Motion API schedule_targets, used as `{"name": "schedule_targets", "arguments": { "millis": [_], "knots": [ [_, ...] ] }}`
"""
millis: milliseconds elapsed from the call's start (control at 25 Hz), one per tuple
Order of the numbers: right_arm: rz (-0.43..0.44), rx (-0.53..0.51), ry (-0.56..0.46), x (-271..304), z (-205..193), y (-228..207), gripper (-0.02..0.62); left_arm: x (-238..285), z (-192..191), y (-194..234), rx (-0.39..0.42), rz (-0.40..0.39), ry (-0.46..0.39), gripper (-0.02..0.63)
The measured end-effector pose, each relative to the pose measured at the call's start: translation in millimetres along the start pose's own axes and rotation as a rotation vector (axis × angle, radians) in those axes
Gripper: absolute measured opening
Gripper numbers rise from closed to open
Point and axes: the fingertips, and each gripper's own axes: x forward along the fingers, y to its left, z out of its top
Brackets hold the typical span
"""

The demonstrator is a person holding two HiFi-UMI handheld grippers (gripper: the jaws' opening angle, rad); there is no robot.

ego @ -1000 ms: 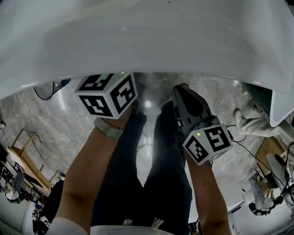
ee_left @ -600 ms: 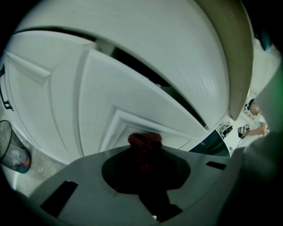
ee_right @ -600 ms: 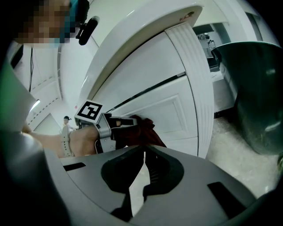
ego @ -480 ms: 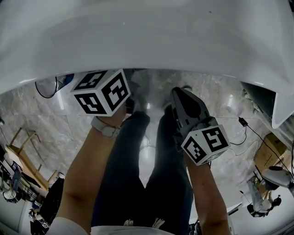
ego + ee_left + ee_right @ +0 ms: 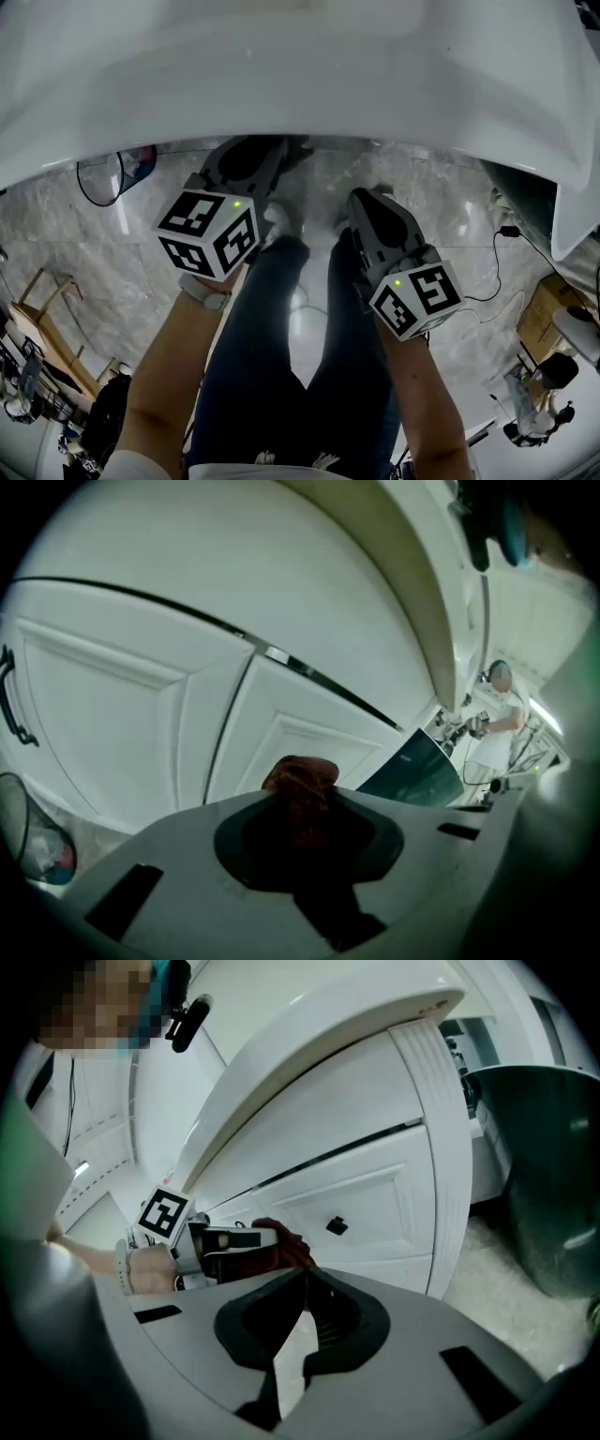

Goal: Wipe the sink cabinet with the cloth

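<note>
dim, fisheye-warped views with dark vignetted corners, floor glare.

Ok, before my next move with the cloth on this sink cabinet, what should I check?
1. Cloth clamped in left gripper: ok.
2. Cloth touching the cabinet door: cannot tell.
3. That door closed: ok.
4. Right gripper shut and empty: ok.
5. Right gripper apart from the left gripper: ok, as the head view shows.
</note>
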Motion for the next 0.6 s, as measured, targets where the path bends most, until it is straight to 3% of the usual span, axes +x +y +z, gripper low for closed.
{"name": "schedule_targets", "arguments": {
  "millis": [240, 600],
  "knots": [
    [-0.005, -0.024, -0.064, -12.4, 16.2, 12.3, 0.028, -31.3, -2.2, -40.8, 0.193, -0.073, 0.002, 0.061],
    [0.041, -0.084, -0.102, -49.9, 60.2, 28.9, 0.028, -72.4, 12.4, -95.2, 0.203, -0.078, -0.014, 0.061]
  ]
}}
